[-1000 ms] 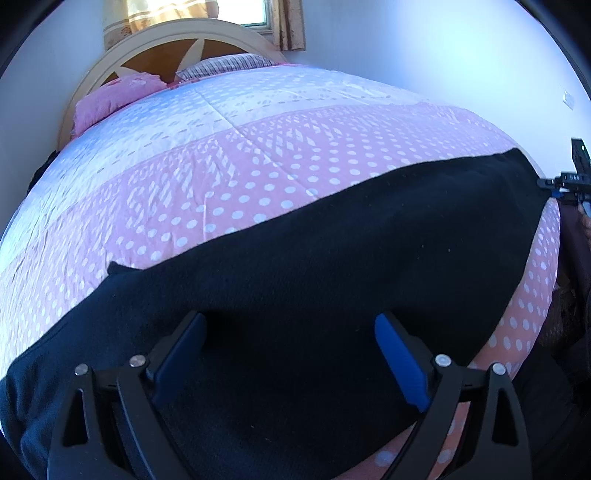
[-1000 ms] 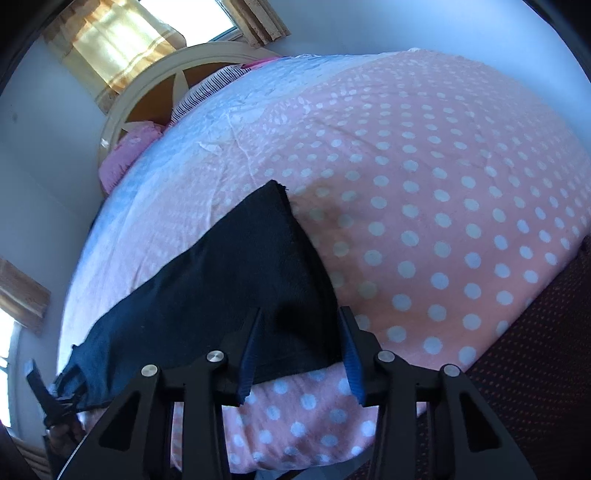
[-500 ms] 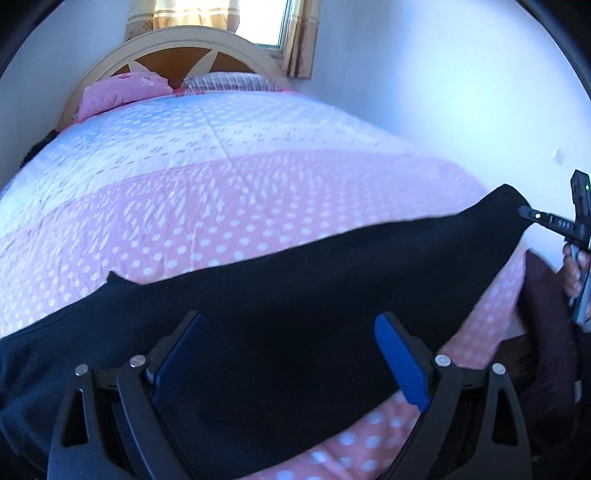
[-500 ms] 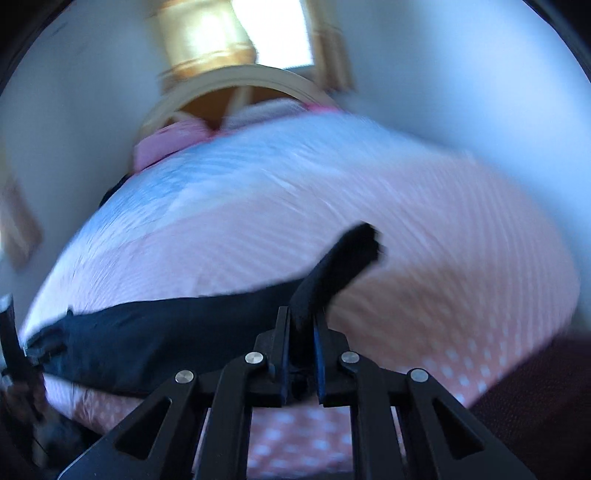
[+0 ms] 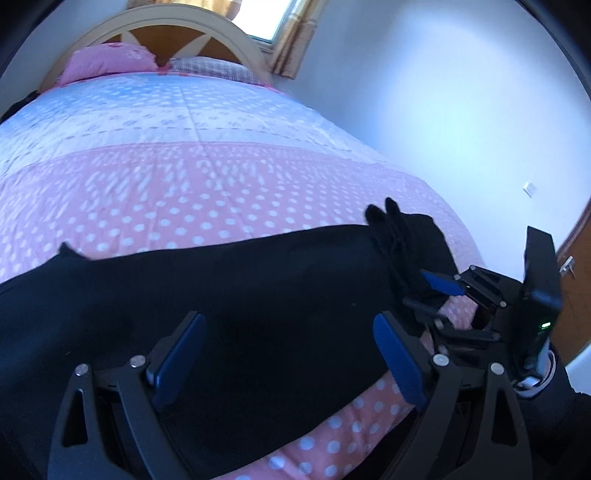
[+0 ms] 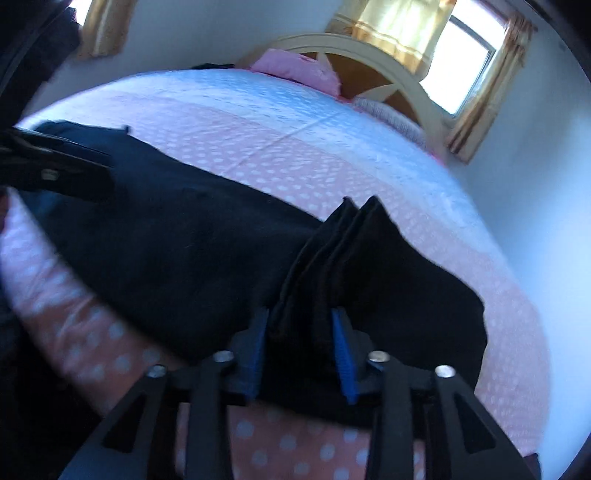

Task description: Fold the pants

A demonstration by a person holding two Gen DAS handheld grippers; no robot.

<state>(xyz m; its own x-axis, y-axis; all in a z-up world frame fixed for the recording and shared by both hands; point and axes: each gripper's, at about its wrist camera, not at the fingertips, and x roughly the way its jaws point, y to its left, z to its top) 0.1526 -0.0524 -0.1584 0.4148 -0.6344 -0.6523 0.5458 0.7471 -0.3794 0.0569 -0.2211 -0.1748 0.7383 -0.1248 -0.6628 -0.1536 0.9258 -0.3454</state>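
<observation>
Black pants [image 5: 229,295] lie stretched across the near edge of the bed. My left gripper [image 5: 288,358] is open, its blue pads hovering over the middle of the cloth with nothing between them. My right gripper [image 6: 301,349] is shut on a bunched, pleated end of the pants [image 6: 332,258], lifted off the cover. The left wrist view shows the right gripper [image 5: 430,286] at the right, holding that raised end. In the right wrist view, the left gripper [image 6: 74,173] shows as a dark shape at the far left over the pants.
The bed cover [image 5: 184,177] is pink with white dots near me and pale blue further back. Pillows [image 5: 107,62] and a curved headboard [image 5: 229,33] stand at the far end under a window. A white wall [image 5: 443,110] runs along the right side.
My right gripper went from open around the pants' end to shut on it, and has carried that end inward toward my left gripper. The left gripper stayed open.
</observation>
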